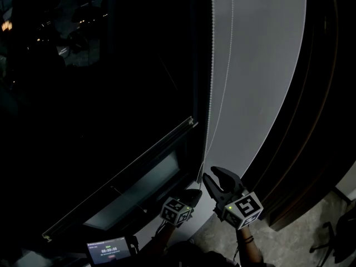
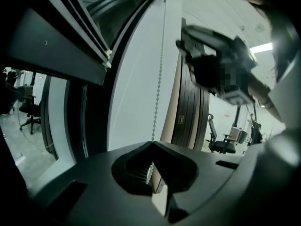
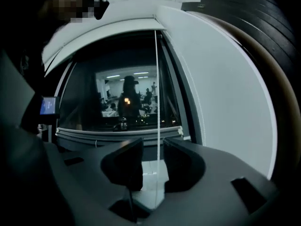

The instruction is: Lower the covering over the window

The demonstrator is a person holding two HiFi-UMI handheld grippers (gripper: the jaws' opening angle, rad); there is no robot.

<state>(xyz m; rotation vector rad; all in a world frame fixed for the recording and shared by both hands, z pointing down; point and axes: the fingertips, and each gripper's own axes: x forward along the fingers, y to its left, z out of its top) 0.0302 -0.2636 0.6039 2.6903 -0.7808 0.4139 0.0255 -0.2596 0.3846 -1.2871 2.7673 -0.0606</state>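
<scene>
Dark blind (image 1: 111,121) is seen drawn over the window, pale bottom rail (image 1: 119,176) low near the sill. White bead chain (image 1: 209,93) is pinched by the closed left gripper (image 1: 192,196). Right gripper (image 1: 214,176) jaws are spread, with the chain run between them.

I count two black two-jaw claws, my left gripper (image 1: 194,193) and right gripper (image 1: 216,174); one white beaded pull chain (image 1: 209,93); one dark roller blind (image 1: 139,161); one small lit screen (image 1: 108,251).

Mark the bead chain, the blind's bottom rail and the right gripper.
bead chain (image 2: 159,79), left gripper view, on the beads midway along the visible run.
blind's bottom rail (image 3: 117,132), right gripper view, on the middle of the rail's front face.
right gripper (image 3: 151,147), right gripper view, midway between its open fingertips.
</scene>
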